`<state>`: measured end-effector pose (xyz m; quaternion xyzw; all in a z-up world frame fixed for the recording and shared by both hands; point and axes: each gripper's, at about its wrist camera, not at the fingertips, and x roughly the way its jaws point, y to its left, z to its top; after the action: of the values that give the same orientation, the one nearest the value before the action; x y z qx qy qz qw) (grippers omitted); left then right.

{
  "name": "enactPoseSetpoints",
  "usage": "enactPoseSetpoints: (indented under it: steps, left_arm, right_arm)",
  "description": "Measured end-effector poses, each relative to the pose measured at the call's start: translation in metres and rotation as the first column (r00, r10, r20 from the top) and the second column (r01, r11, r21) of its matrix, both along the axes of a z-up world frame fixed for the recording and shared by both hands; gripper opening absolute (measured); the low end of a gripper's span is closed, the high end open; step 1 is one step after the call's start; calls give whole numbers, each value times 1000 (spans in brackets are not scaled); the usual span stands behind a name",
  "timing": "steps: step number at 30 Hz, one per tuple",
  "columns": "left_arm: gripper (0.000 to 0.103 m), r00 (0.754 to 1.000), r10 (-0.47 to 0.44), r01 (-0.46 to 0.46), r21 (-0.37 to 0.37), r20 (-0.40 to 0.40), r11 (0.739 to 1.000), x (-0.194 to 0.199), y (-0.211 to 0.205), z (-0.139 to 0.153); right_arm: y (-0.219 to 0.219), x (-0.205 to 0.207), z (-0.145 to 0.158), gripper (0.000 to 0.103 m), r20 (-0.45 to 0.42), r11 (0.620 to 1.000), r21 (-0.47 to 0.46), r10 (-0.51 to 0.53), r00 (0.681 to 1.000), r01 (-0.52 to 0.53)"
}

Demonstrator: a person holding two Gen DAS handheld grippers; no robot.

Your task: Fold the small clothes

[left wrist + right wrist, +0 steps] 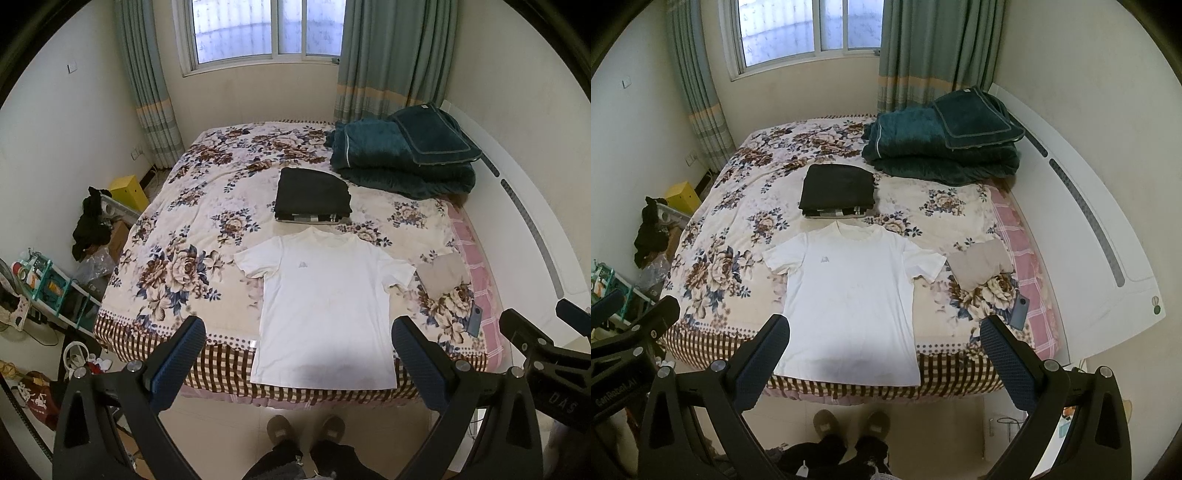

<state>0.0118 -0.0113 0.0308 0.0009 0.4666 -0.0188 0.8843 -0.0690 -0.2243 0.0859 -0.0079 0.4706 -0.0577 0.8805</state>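
your left gripper (pixel 297 345) and right gripper (pixel 884 341) hover off the bed's foot edge, fingers spread, holding nothing. floral bed (pixel 192 221): white t-shirt (pixel 325 306) lies flat, hem at that edge. beyond its collar, dark folded stack (pixel 314 195); beside its sleeve, beige cloth (pixel 443 275).

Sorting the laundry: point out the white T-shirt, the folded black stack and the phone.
white T-shirt (pixel 325 295), left wrist view, chest.
folded black stack (pixel 314 194), left wrist view, top layer.
phone (pixel 1019 313), right wrist view, its back.

A home bedroom: floral-covered bed (pixel 192 236), curtained window (pixel 266 29), folded quilt (pixel 399 158).
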Motion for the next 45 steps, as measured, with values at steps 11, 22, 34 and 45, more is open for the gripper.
enactPoseSetpoints:
  steps: [11, 22, 34, 45]
  left_arm:
    - [103, 1000, 4, -4, -9, 2, 1000, 0, 5, 2]
    - [103, 1000, 0, 0, -10, 4, 1000, -3, 7, 1]
    - [103, 1000, 1, 0, -12, 9, 1000, -5, 9, 1]
    - [103, 1000, 0, 0, -19, 10, 1000, -3, 12, 3]
  right_arm:
    - [1, 0, 3, 103, 5, 1000, 1, 1, 1000, -1]
    - [4, -5, -1, 103, 8, 1000, -3, 1, 1000, 0]
    - [7, -6, 2, 103, 14, 1000, -2, -1, 1000, 1]
    - [9, -6, 6, 103, 16, 1000, -3, -1, 1000, 1]
